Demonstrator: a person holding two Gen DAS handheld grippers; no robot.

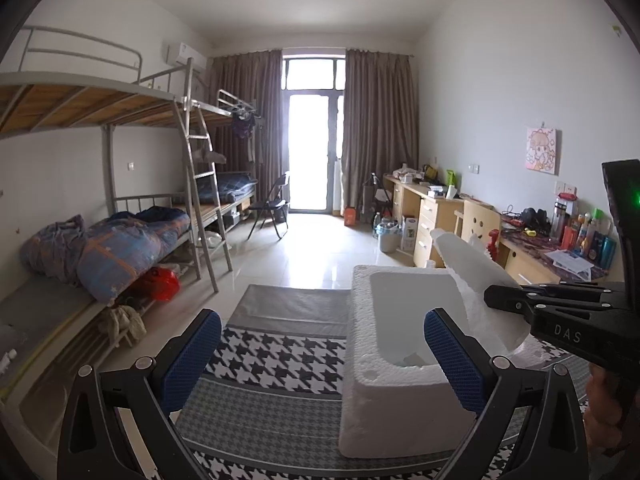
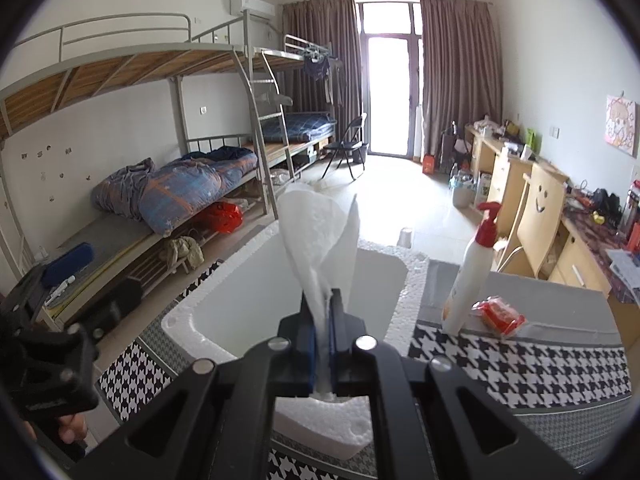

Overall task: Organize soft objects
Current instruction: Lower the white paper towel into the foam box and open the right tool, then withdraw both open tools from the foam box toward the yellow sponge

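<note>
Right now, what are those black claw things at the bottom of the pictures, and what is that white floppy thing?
The claws are grippers, like big tweezers, and a person holds one in each hand. Each has a camera looking along its two fingers, so one picture comes from the left claw and one from the right.

The left gripper is open, with blue pads, and holds nothing. The right gripper is squeezed shut on a white paper towel, holding it above a white foam box.

The box sits on a black-and-white checked cloth. Nearby on the cloth stand a white pump bottle with a red top and a small red packet. Behind is a bedroom with bunk beds.
</note>
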